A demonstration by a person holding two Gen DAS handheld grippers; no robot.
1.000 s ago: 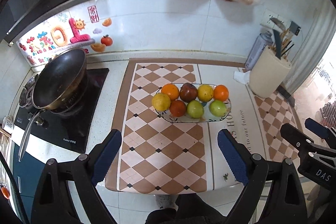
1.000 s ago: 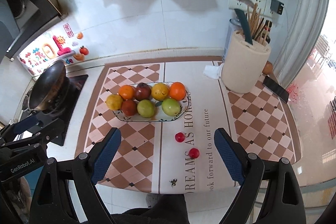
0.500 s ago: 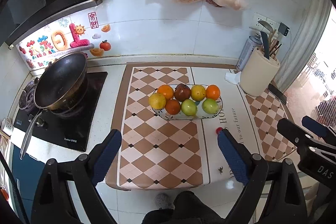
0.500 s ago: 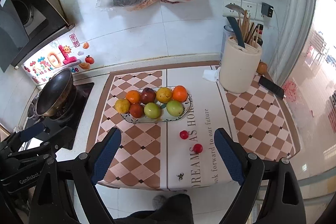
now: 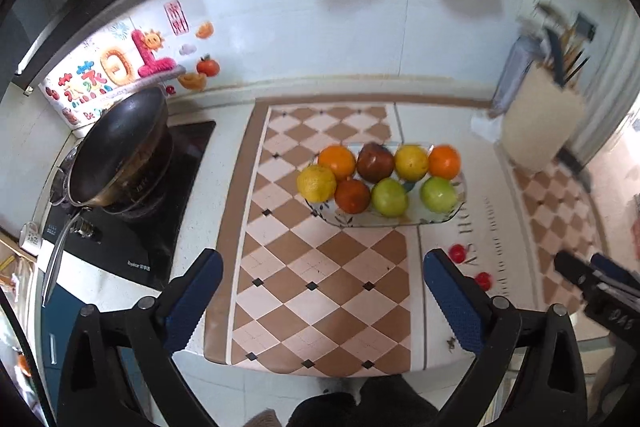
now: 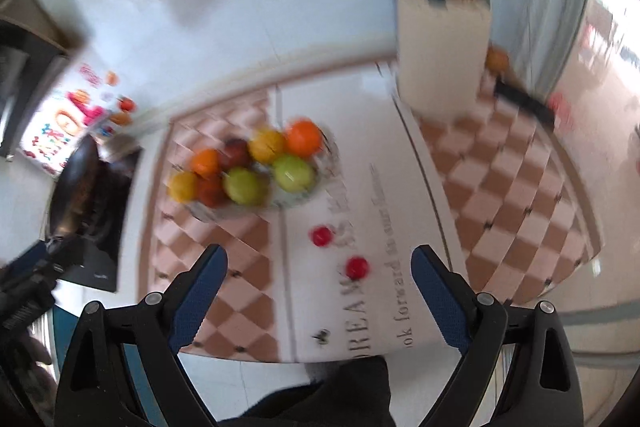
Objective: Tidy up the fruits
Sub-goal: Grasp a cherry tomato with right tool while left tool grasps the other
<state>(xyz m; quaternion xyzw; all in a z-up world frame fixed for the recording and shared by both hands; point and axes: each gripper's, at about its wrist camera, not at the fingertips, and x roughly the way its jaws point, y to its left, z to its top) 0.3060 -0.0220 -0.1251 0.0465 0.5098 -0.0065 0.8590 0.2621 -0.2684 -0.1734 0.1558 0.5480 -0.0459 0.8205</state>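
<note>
Left tool (image 5: 322, 291) opening wider, right tool (image 6: 318, 283) apart, both empty, now lower over mat (image 5: 320, 267)

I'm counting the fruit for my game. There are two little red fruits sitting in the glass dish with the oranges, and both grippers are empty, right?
Not quite. The two little red fruits lie on the mat in front of the glass dish, not in it, as the left wrist view shows. The oranges are in the dish. The left gripper, its jaws opening, and the right gripper are both empty.
</note>
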